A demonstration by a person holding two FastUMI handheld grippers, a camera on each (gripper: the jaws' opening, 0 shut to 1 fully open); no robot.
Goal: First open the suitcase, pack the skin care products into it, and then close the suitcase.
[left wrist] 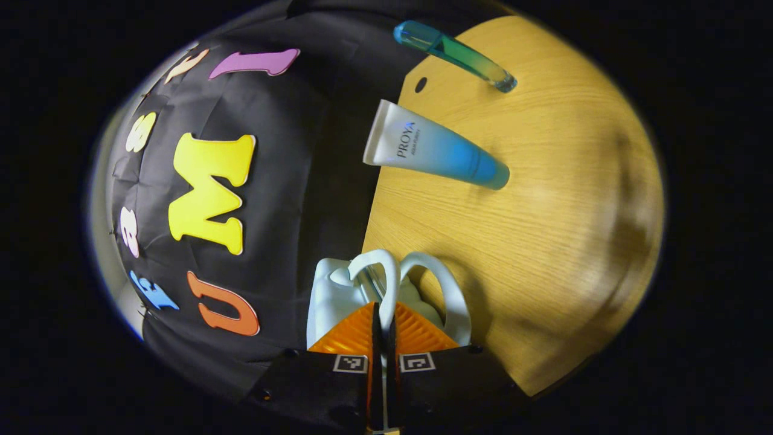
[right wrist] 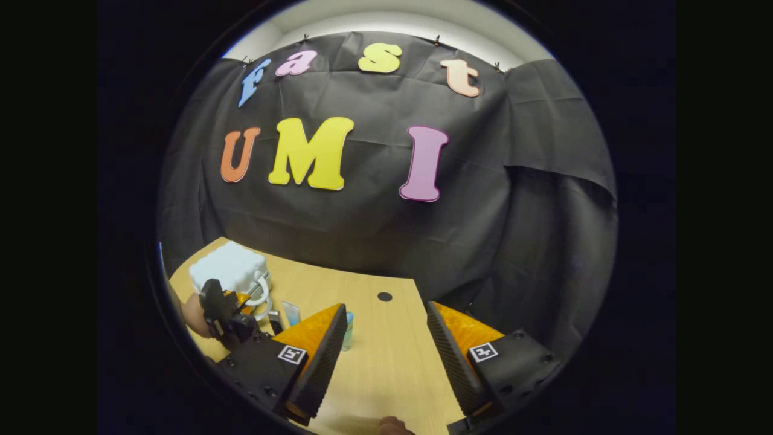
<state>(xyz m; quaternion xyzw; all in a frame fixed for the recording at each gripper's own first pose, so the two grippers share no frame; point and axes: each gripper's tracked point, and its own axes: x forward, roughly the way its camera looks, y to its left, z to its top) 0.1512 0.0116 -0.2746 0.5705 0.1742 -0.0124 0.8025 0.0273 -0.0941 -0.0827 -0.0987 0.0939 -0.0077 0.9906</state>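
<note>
A small white suitcase (left wrist: 329,296) stands closed at the edge of the wooden table (left wrist: 543,241), with two white loop handles. My left gripper (left wrist: 383,308) is shut on one suitcase handle (left wrist: 377,269). Farther along the table lie a white-and-blue skin care tube (left wrist: 435,154) and a blue-green bottle (left wrist: 453,53). In the right gripper view the suitcase (right wrist: 229,266) sits at the far left with the left gripper (right wrist: 226,314) and a hand at its handle. The tube (right wrist: 291,313) and the bottle (right wrist: 347,329) are beside it. My right gripper (right wrist: 386,309) hovers open over the table, holding nothing.
The table (right wrist: 386,362) has a small round hole (right wrist: 384,296) near its back edge, right against the black cloth wall (right wrist: 362,229). A fingertip (right wrist: 395,426) shows at the bottom edge of the right gripper view.
</note>
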